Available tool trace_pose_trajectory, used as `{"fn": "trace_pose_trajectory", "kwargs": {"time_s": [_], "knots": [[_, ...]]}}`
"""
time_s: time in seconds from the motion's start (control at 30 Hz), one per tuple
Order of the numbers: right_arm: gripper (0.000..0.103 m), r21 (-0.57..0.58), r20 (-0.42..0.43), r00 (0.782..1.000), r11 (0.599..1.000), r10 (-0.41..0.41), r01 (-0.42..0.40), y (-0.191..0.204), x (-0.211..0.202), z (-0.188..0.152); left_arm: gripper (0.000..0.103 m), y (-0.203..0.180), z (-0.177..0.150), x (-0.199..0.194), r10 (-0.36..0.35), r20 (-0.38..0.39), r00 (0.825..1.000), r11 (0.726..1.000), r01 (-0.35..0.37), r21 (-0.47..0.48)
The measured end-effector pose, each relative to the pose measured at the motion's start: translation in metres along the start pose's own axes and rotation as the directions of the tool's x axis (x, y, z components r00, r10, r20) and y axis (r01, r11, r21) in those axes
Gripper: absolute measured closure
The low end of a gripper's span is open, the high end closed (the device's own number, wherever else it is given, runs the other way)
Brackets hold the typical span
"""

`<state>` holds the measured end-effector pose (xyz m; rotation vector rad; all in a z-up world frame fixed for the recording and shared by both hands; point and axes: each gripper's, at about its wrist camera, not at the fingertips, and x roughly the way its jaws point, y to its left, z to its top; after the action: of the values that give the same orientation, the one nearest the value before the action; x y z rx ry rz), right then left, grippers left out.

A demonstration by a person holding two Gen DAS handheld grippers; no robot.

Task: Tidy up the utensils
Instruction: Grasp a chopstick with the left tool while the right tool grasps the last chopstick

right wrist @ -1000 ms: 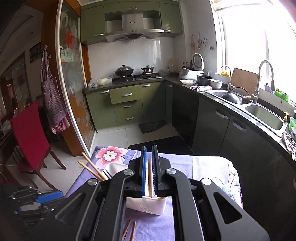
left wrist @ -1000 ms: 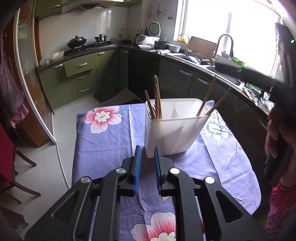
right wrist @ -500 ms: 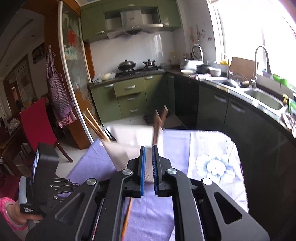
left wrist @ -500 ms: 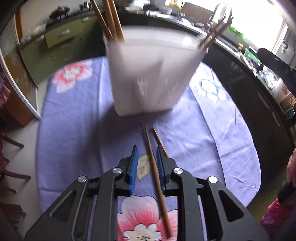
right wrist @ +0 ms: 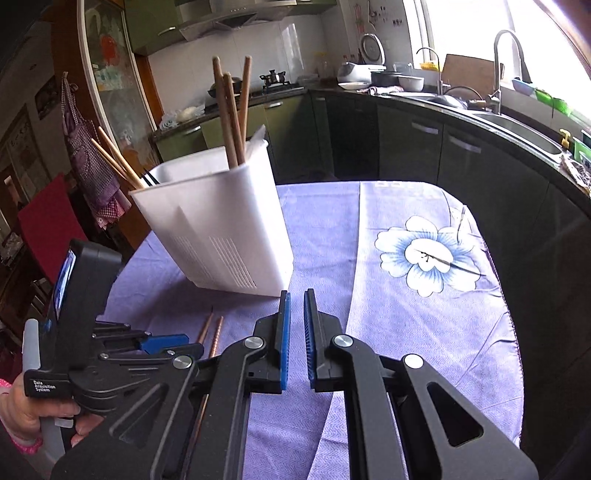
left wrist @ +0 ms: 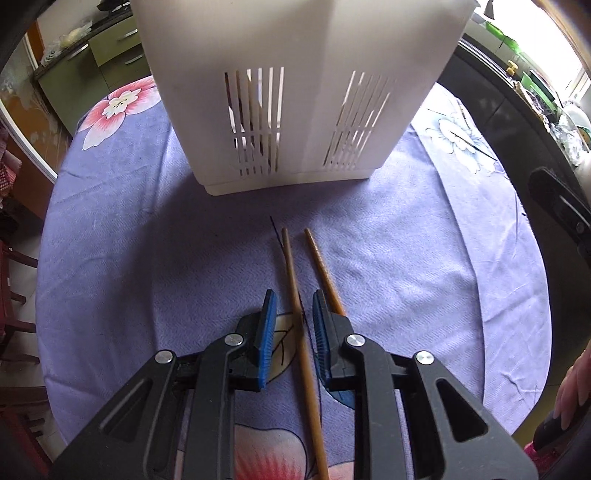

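On purple cloth [left wrist: 184, 258] | two slim brown chopsticks [left wrist: 295, 280] | left gripper [left wrist: 291, 306] parted, straddling one | right gripper [right wrist: 296, 306] narrowly apart, empty

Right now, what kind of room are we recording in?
A home kitchen, most likely. The right wrist view shows a sink with a tall faucet under a window, a stove with a range hood above, and green cabinets. The work surface is a table under a floral cloth.

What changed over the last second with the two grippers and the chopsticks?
The left gripper dropped toward the tablecloth and now straddles one loose chopstick, jaws open, not gripping. The right gripper pulled back from the white holder, empty. The second loose chopstick and the holder stayed put.
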<state>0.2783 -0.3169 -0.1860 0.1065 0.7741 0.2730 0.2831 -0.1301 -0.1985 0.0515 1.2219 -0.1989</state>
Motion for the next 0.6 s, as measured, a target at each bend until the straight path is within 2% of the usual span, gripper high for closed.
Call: {"fn": "trace_pose_trajectory", "kwargs": {"time_s": [0.17,0.3,0.43,0.47,0.5,0.53,0.6], "knots": [[0.095,0.002,-0.018,1.000,1.000,-0.005,0.005,0.000,0.009,-0.001,0.084,-0.001,0.005,0.003,0.016,0.003,1.000,1.000,-0.016,0.008],[0.095,0.000,-0.029,1.000,1.000,-0.007,0.007,0.002,0.011,-0.003,0.096,-0.001,0.007,0.004,0.027,0.006,1.000,1.000,-0.027,0.015],[0.095,-0.007,-0.043,0.999,1.000,-0.007,0.007,0.006,0.015,-0.002,0.097,0.006,0.007,0.001,0.020,0.013,1.000,1.000,-0.020,0.003],[0.092,-0.010,-0.046,0.999,1.000,-0.007,0.006,0.007,0.016,-0.001,0.098,0.007,0.007,-0.001,0.016,0.021,1.000,1.000,-0.016,0.000],[0.080,-0.017,-0.052,0.999,1.000,-0.005,0.005,0.009,0.018,-0.002,0.098,0.009,0.006,-0.006,0.012,0.037,0.999,1.000,-0.012,-0.003],[0.073,-0.027,-0.065,0.998,1.000,0.000,-0.001,0.012,0.021,-0.002,0.098,0.012,0.004,-0.011,0.011,0.052,0.999,1.000,-0.011,-0.007],[0.073,-0.044,-0.089,0.996,0.999,0.015,-0.019,0.020,0.027,-0.004,0.098,0.017,0.001,-0.024,0.015,0.093,0.996,1.000,-0.014,-0.012]]}}
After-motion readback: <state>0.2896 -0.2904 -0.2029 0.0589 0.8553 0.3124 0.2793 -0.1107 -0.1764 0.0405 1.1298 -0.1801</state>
